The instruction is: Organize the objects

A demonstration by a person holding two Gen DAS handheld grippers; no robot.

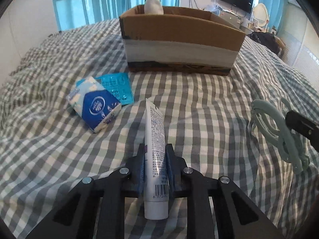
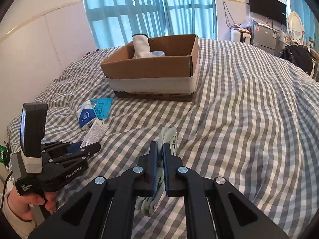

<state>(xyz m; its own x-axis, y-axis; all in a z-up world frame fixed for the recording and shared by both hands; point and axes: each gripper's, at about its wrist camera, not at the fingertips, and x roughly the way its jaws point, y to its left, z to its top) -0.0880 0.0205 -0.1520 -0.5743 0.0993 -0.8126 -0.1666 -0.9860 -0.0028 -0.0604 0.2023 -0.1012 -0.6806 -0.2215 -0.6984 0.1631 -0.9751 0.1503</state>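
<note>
My left gripper (image 1: 155,149) is shut on a white toothpaste tube (image 1: 154,131) and holds it just above the checked bed cover; it also shows in the right wrist view (image 2: 87,146) with the tube (image 2: 95,132). My right gripper (image 2: 159,146) is shut on a pale green folding hanger (image 2: 168,137), which also shows in the left wrist view (image 1: 277,125). A cardboard box (image 1: 179,39) stands further back on the bed and holds a white jar (image 2: 141,45). A blue tissue pack (image 1: 95,103) and a teal sachet (image 1: 117,85) lie to the left.
The bed cover (image 2: 239,119) is rumpled, with open cover to the right of the box. A wall runs along the left. Curtains (image 2: 139,6) hang behind the bed. A TV (image 2: 267,6) and cluttered furniture stand at the far right.
</note>
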